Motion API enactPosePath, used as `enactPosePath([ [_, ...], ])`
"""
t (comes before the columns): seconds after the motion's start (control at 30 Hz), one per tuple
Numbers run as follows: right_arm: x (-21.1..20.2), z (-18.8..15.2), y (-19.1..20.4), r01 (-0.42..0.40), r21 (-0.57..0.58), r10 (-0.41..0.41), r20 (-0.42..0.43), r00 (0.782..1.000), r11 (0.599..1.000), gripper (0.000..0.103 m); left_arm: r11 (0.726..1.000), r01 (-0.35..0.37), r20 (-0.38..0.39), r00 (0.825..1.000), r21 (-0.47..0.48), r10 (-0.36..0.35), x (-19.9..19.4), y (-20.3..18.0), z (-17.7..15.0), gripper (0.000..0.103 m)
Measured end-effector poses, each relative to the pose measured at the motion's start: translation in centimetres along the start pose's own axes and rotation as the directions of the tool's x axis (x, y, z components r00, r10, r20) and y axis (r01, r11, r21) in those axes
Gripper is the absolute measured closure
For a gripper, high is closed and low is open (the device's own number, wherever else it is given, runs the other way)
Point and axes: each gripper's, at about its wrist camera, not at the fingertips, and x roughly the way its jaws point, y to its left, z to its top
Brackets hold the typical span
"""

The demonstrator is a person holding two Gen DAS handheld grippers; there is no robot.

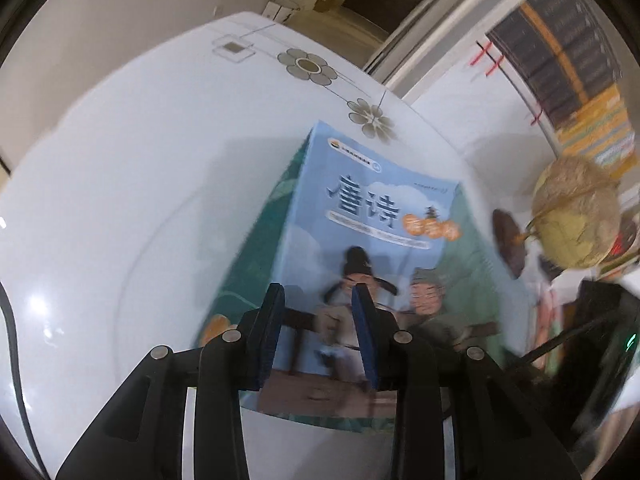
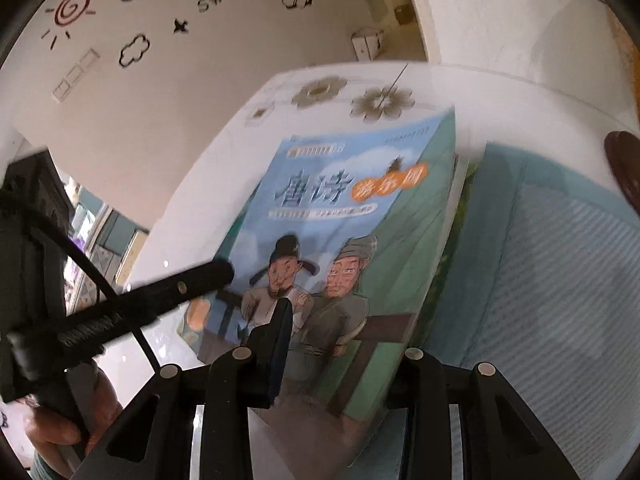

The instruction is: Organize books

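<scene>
I see the blue picture book (image 1: 376, 216) straight ahead of my left tool (image 1: 320, 300), its cover filling the gap between the two blue fingers (image 1: 272, 320). The jaws stand a little apart on either side of the book's near part, but blur keeps me from telling whether the pads press it, so I cannot call that grip. The book's lower edge is cut off behind the tool body, and I cannot tell whether it rests on the white desk (image 1: 120, 200) or hangs above it. Beyond the book, flower patterns (image 1: 308, 66) mark the desk top. To the right of the tool a globe (image 1: 576, 216) is smeared and partly cut by the lens edge.

From the right tool (image 2: 336, 312) the same book (image 2: 344, 220) lies just ahead; only the left finger (image 2: 280, 336) shows, the other is hidden behind the cover, so I cannot tell its grip either. Left of it the other tool's arm (image 2: 140, 300) crosses the view, with a hand (image 2: 80, 420) half cut off below. Right of the book lies a teal striped cover (image 2: 560, 280), blurred.
</scene>
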Motion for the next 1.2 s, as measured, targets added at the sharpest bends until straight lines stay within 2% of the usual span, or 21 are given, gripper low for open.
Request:
enactPosePath([
  [0.17, 0.6, -0.9, 2.1, -0.008, -0.042, 0.007, -0.015, 1.000, 0.999, 0.068, 0.996, -0.080, 0.026, 0.997, 0.034, 0.079, -0.2, -0.2, -0.6, 0.073],
  [0.3, 0.7, -1.2, 1.1, -0.030, -0.009, 0.030, -0.039, 0.999, 1.000, 0.066, 0.998, -0.060, 0.024, 0.998, 0.008, 0.060, -0.7, 0.6, -0.8, 0.073],
  [0.37, 0.3, -1.5, 0.9, -0.030, -0.010, 0.029, -0.060, 0.998, 1.000, 0.059, 0.998, -0.060, 0.026, 0.998, 0.010, 0.060, -1.0, 0.7, -1.1, 0.073],
  [0.43, -0.2, -2.0, 1.1, -0.022, -0.028, 0.020, -0.074, 0.997, 0.999, 0.051, 0.996, -0.092, 0.037, 0.995, 0.021, 0.091, -1.6, 0.2, -1.5, 0.073],
  [0.47, -0.6, -2.5, 1.1, -0.004, -0.035, 0.001, -0.079, 0.997, 0.999, 0.050, 0.994, -0.106, 0.047, 0.993, 0.035, 0.105, -1.8, -0.3, -1.6, 0.073],
  [0.67, -4.0, -5.5, -0.7, 0.033, -0.002, -0.033, -0.078, 0.996, 0.999, 0.050, 0.973, -0.111, 0.088, 0.992, 0.200, 0.095, -4.0, -6.0, -3.5, 0.070],
  [0.8, -8.6, -8.1, -2.6, 0.064, 0.054, -0.063, -0.023, 0.998, 0.996, 0.049, 0.959, -0.061, 0.090, 0.995, 0.277, 0.037, -5.2, -9.8, -5.8, 0.070],
  [0.97, -14.0, -12.0, -5.5, 0.114, 0.114, -0.119, 0.039, 0.992, 0.987, 0.048, 0.934, -0.022, 0.053, 0.999, 0.357, 0.004, -5.7, -14.5, -9.3, 0.069],
  [1.03, -16.0, -13.6, -7.1, 0.116, 0.145, -0.125, 0.050, 0.991, 0.982, 0.048, 0.923, -0.017, 0.047, 0.999, 0.384, -0.001, -5.9, -16.4, -10.8, 0.066],
  [1.2, -20.6, -16.8, -11.4, 0.129, 0.192, -0.144, 0.068, 0.987, 0.973, 0.048, 0.912, 0.027, 0.027, 0.999, 0.409, -0.042, -6.2, -21.9, -14.6, 0.062],
])
